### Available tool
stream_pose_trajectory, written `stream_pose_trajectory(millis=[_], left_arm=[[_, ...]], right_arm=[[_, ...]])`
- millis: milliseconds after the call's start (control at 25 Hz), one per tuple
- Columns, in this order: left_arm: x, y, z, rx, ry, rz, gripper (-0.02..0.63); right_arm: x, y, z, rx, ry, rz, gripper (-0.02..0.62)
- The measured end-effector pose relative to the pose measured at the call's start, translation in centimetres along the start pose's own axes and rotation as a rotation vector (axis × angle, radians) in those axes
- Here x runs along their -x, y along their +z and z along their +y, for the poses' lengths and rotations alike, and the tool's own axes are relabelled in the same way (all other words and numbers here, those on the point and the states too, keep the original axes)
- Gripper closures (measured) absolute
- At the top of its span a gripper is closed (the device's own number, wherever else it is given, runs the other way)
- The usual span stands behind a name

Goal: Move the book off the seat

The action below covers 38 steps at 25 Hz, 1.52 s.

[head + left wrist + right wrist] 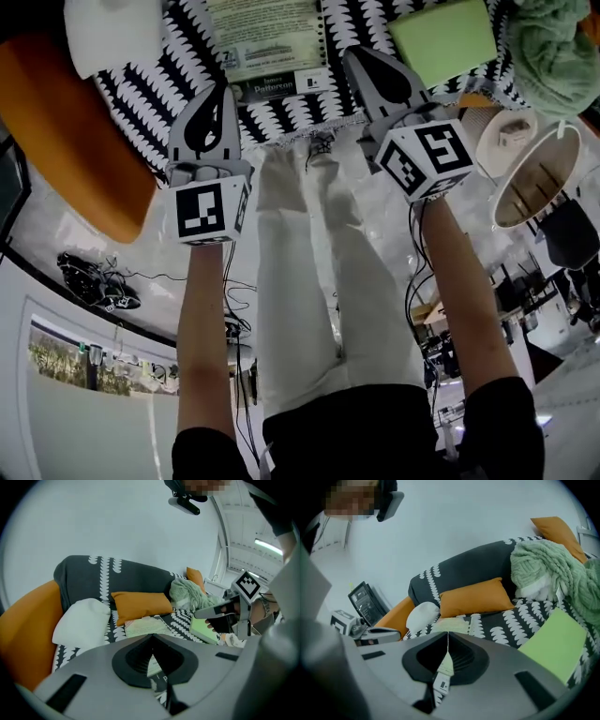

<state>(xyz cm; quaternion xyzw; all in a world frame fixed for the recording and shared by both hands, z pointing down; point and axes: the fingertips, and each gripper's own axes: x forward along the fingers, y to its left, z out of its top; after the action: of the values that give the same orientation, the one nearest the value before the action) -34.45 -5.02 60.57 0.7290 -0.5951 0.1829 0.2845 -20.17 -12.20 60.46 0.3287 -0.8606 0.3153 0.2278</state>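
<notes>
The book [267,42], a pale paperback with a printed cover, lies flat on the black-and-white patterned seat [309,117] between my two grippers. It also shows in the left gripper view as the book [143,626] and in the right gripper view as the book [457,625], just beyond the jaw tips. My left gripper [217,94] hovers at the seat's front edge, left of the book, shut and empty. My right gripper [367,58] is right of the book, shut with nothing in it.
A light green pad [441,37] lies on the seat at right, beside a green knitted blanket [548,569]. An orange cushion [476,597] and a white cushion [422,615] sit behind the book. A white bin [539,178] and cables [94,281] are on the floor.
</notes>
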Motion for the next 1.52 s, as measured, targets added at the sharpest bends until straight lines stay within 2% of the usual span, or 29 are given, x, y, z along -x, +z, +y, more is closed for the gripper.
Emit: stream_pose_trajectory(millis=[200, 320, 440, 480, 560, 800, 1120, 1320, 1520], left_arm=[[-1.9, -2.1, 1.1, 0.026, 0.014, 0.03, 0.596], [-3.2, -4.3, 1.4, 0.036, 0.009, 0.084, 0.597], [-4.2, -6.5, 1.4, 0.004, 0.001, 0.152, 0.597], [-4.4, -7.2, 1.6, 0.004, 0.002, 0.173, 0.597], [-4.6, -8.1, 1.9, 0.024, 0.0, 0.198, 0.597], [-5.2, -9.2, 1.8, 0.051, -0.043, 0.225, 0.596], [-5.3, -9.3, 1.9, 0.115, -0.091, 0.218, 0.597], [-5.5, -9.6, 2.2, 0.147, -0.069, 0.252, 0.597], [-5.3, -10.0, 2.8, 0.204, -0.059, 0.252, 0.597]], right_arm=[[-1.5, -1.6, -0.6, -0.035, -0.013, 0.016, 0.58], [-2.9, -2.6, -0.4, -0.063, 0.032, 0.038, 0.578], [-4.0, -3.6, -0.1, -0.094, 0.087, 0.066, 0.577], [-4.2, -3.9, 0.0, -0.101, 0.103, 0.076, 0.564], [-4.4, -4.5, 0.2, -0.106, 0.129, 0.1, 0.452], [-4.8, -5.4, -0.5, -0.095, 0.113, 0.135, 0.421], [-5.4, -6.9, -0.8, -0.147, 0.102, 0.155, 0.34], [-6.0, -8.9, -1.4, -0.203, 0.09, 0.196, 0.326], [-6.5, -10.8, -0.9, -0.232, 0.116, 0.246, 0.322]])
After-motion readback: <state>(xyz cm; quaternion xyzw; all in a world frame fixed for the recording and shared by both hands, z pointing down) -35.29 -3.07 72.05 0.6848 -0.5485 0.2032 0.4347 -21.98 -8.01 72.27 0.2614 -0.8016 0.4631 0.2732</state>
